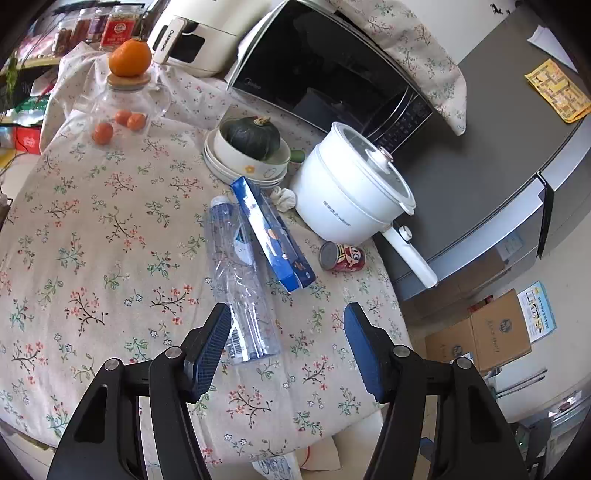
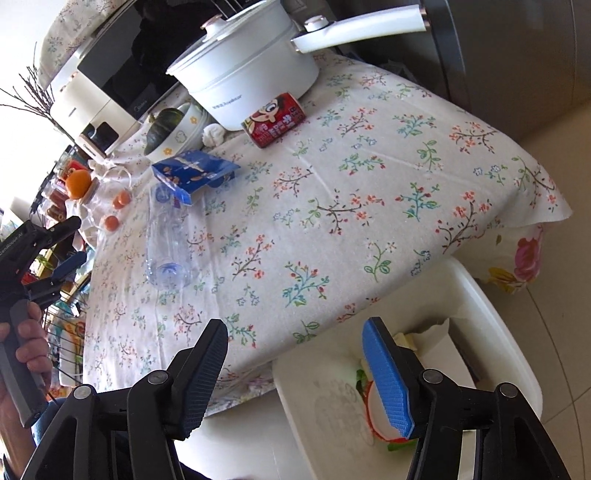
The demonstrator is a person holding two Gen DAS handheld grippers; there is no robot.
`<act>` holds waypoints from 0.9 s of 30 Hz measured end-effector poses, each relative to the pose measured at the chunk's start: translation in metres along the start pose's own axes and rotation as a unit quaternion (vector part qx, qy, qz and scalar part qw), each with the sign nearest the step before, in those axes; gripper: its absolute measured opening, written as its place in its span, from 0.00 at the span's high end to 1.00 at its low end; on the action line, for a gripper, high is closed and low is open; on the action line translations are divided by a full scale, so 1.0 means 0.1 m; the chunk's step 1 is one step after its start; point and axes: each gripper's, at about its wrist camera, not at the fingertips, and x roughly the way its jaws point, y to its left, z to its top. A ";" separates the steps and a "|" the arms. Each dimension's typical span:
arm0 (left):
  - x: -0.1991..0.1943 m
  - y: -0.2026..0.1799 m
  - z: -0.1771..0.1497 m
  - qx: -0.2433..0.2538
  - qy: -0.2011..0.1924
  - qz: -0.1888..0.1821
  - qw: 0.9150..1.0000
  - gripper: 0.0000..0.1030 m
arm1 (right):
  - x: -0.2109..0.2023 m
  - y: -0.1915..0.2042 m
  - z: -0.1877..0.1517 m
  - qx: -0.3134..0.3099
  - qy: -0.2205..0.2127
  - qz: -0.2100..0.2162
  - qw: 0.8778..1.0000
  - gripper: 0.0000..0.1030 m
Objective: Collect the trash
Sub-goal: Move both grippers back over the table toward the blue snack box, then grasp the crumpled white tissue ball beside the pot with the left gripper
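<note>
A crushed clear plastic bottle [image 1: 240, 280] lies on the floral tablecloth, with a blue carton [image 1: 271, 234] leaning across it. A red drink can [image 1: 341, 256] lies on its side by the white pot, and a crumpled tissue [image 1: 283, 197] sits behind the carton. My left gripper [image 1: 286, 325] is open and empty, just short of the bottle's base. My right gripper [image 2: 295, 339] is open and empty, over the table's edge above a white bin [image 2: 480, 310] that holds some wrappers. The bottle [image 2: 166, 240], the carton [image 2: 194, 171], the can [image 2: 273, 123] and the left gripper [image 2: 70, 243] show in the right wrist view.
A white electric pot [image 1: 351, 192] with a long handle, stacked bowls holding a dark squash [image 1: 253, 138], a microwave [image 1: 325, 70], an air fryer [image 1: 192, 33] and a glass jar with oranges [image 1: 125, 107] stand at the back. A grey fridge [image 1: 498, 155] is right of the table.
</note>
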 end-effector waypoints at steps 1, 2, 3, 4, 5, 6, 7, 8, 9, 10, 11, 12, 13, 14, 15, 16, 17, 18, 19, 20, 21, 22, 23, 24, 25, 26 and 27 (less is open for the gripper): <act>-0.06 -0.02 -0.02 -0.004 0.001 -0.004 1.000 0.36 | -0.02 0.02 0.00 0.008 0.001 0.004 1.000 0.36; -0.12 -0.03 -0.03 -0.011 0.003 -0.011 1.000 0.36 | -0.04 0.05 0.01 0.018 0.001 0.016 1.000 0.36; -0.17 -0.04 -0.03 -0.018 0.005 -0.021 1.000 0.36 | -0.06 0.09 0.01 0.029 0.000 0.029 0.999 0.36; -0.24 -0.03 -0.04 -0.022 0.004 -0.031 0.999 0.35 | -0.09 0.12 0.02 0.040 -0.002 0.041 0.998 0.36; -0.30 -0.02 -0.05 -0.020 0.001 -0.038 0.999 0.35 | -0.10 0.14 0.03 0.051 -0.004 0.049 0.997 0.36; -0.34 -0.01 -0.07 -0.017 0.002 -0.037 0.999 0.34 | -0.12 0.17 0.03 0.061 -0.005 0.056 0.997 0.36; -0.38 0.03 -0.09 -0.016 0.008 -0.037 0.999 0.34 | -0.13 0.20 0.04 0.069 -0.008 0.061 0.996 0.36; -0.44 0.08 -0.10 -0.018 0.014 -0.044 0.999 0.34 | -0.14 0.24 0.05 0.077 -0.012 0.061 0.995 0.36; -0.50 0.12 -0.11 -0.017 0.011 -0.055 0.998 0.34 | -0.15 0.27 0.04 0.085 -0.017 0.061 0.994 0.34; -0.57 0.16 -0.10 -0.011 0.003 -0.057 0.998 0.34 | -0.14 0.29 0.04 0.092 -0.019 0.063 0.994 0.33; -0.62 0.20 -0.09 -0.004 -0.007 -0.048 0.999 0.34 | -0.12 0.32 0.04 0.097 -0.020 0.066 0.993 0.33; -0.65 0.24 -0.07 0.005 -0.019 -0.037 0.999 0.32 | -0.09 0.35 0.03 0.099 -0.019 0.066 0.993 0.33; -0.64 0.27 -0.05 0.016 -0.028 -0.025 0.999 0.31 | -0.06 0.38 0.03 0.100 -0.017 0.059 0.993 0.33; -0.60 0.31 -0.02 0.025 -0.026 -0.013 0.999 0.30 | -0.02 0.42 0.04 0.101 -0.013 0.049 0.994 0.33; -0.54 0.32 0.01 0.031 -0.011 -0.001 0.999 0.30 | 0.00 0.45 0.05 0.100 -0.009 0.042 0.994 0.33; -0.48 0.32 0.05 0.035 0.000 -0.002 0.999 0.30 | 0.03 0.49 0.07 0.093 -0.004 0.038 0.995 0.33; -0.44 0.30 0.09 0.044 -0.001 -0.010 0.999 0.30 | 0.06 0.53 0.10 0.081 0.001 0.034 0.996 0.32; -0.40 0.26 0.13 0.060 -0.005 -0.009 0.998 0.30 | 0.09 0.57 0.15 0.069 0.006 0.026 0.997 0.31; -0.34 0.20 0.18 0.075 -0.007 0.000 0.997 0.30 | 0.11 0.59 0.20 0.057 0.009 0.017 0.998 0.31; -0.26 0.14 0.24 0.085 -0.007 0.006 0.996 0.30 | 0.13 0.60 0.26 0.049 0.012 0.011 0.999 0.31; -0.16 0.07 0.32 0.093 -0.003 0.005 0.996 0.30 | 0.17 0.60 0.34 0.047 0.017 0.007 0.999 0.30; -0.06 -0.01 0.39 0.099 0.003 0.004 0.995 0.30 | 0.21 0.60 0.43 0.052 0.026 0.007 0.998 0.29; 0.06 -0.10 0.45 0.110 0.011 0.005 0.994 0.30 | 0.27 0.59 0.53 0.058 0.038 0.009 0.998 0.28; 0.19 -0.20 0.51 0.131 0.017 0.007 0.991 0.30 | 0.33 0.59 0.63 0.057 0.046 0.009 0.997 0.28; 0.33 -0.32 0.55 0.165 0.022 0.013 0.986 0.30 | 0.38 0.61 0.73 0.050 0.048 0.007 0.998 0.28; 0.50 -0.44 0.59 0.206 0.029 0.022 0.978 0.30 | 0.43 0.61 0.82 0.042 0.045 0.002 0.998 0.28; 0.69 -0.54 0.63 0.246 0.040 0.028 0.968 0.30 | 0.47 0.60 0.90 0.037 0.038 0.001 0.999 0.28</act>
